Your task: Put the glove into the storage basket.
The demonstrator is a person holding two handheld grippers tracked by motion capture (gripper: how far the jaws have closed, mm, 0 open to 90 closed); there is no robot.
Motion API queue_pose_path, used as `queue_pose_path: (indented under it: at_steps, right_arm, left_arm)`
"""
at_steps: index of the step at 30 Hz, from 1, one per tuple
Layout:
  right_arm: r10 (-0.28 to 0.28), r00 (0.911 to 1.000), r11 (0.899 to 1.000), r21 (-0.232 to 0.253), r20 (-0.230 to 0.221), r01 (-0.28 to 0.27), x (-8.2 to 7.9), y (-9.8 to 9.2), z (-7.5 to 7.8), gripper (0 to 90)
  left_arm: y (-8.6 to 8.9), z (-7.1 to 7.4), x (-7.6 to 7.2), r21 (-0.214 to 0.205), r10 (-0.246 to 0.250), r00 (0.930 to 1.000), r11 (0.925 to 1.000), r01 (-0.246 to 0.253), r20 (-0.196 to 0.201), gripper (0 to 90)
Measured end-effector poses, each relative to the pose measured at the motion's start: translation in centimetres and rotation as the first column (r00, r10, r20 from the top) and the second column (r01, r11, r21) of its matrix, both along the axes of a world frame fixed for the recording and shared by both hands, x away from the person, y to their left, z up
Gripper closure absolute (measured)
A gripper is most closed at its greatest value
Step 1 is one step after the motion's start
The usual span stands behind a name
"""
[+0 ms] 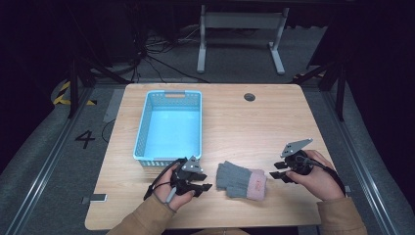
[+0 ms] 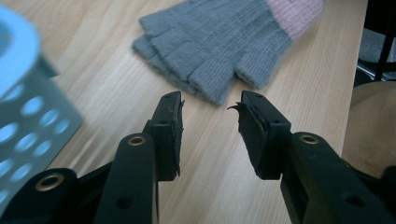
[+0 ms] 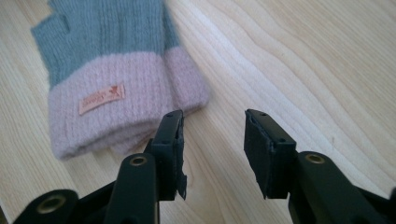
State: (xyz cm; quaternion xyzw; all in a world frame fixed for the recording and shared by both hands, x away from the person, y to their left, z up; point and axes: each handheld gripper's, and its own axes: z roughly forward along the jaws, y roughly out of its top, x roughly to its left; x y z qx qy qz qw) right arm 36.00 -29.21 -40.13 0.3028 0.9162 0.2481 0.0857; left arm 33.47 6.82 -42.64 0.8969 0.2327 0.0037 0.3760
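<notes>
Wooden table (image 1: 235,117), seen from above. Pair of grey fingerless gloves (image 1: 241,179) with pink cuffs, stacked one on the other, lying flat near the front edge, at about 6 o'clock from the table's middle. Cuffs toward 3 o'clock, finger ends toward 9 o'clock.

Left gripper (image 1: 199,186) at 9 o'clock of the gloves, just beside the finger ends, held in the left hand (image 1: 169,193), jaws aimed toward the gloves. In the left gripper view (image 2: 209,105): jaws partly apart, a moderate gap, bare wood between them, nothing gripped. Glove finger ends (image 2: 210,46) just beyond the jaw tips at 12 o'clock, apart from the pads. Touching or not at the very tips: cannot tell for certain, though a strip of wood seems to separate them.

Right gripper (image 1: 276,176) at 3 o'clock of the gloves, near the pink cuffs, held in the right hand (image 1: 318,176). In the right gripper view (image 3: 214,116): jaws likewise partly apart, holding nothing, bare table between. Pink cuff (image 3: 116,112) with a small sewn label at 10 o'clock of the jaws, its edge just beside the left-hand jaw tip.

Light blue perforated basket (image 1: 142,132) at 11 o'clock of the gloves, beyond the left gripper, standing upright; its corner (image 2: 28,93) close at 9 o'clock in the left gripper view.
</notes>
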Motion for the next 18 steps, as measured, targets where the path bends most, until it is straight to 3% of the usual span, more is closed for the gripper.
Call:
queue_pose_path:
  at_steps: [3, 8, 18]
  right_arm:
    - [0.008, 0.9998, 1.0, -0.009, -0.018, -0.008, 0.0, 0.0, -0.3, 62.4]
    - [0.053, 0.9941, 0.998, -0.034, -0.095, -0.056, -0.2, 0.8, -1.3, 65.2]
    - [0.106, 0.9899, 0.994, -0.03, -0.094, -0.109, -0.1, 1.5, -1.5, 66.8]
  left_arm:
    - [-0.4, -0.3, 0.2, 0.008, -0.01, 0.9999, 0.9999, 0.011, -0.006, 61.6]
    - [-0.4, -0.7, 0.3, 0.023, -0.01, 0.9999, 0.9997, 0.01, -0.011, 62.7]
    - [-1.7, -2.0, 0.8, 0.072, -0.018, 0.9994, 0.9972, 0.02, -0.03, 62.7]
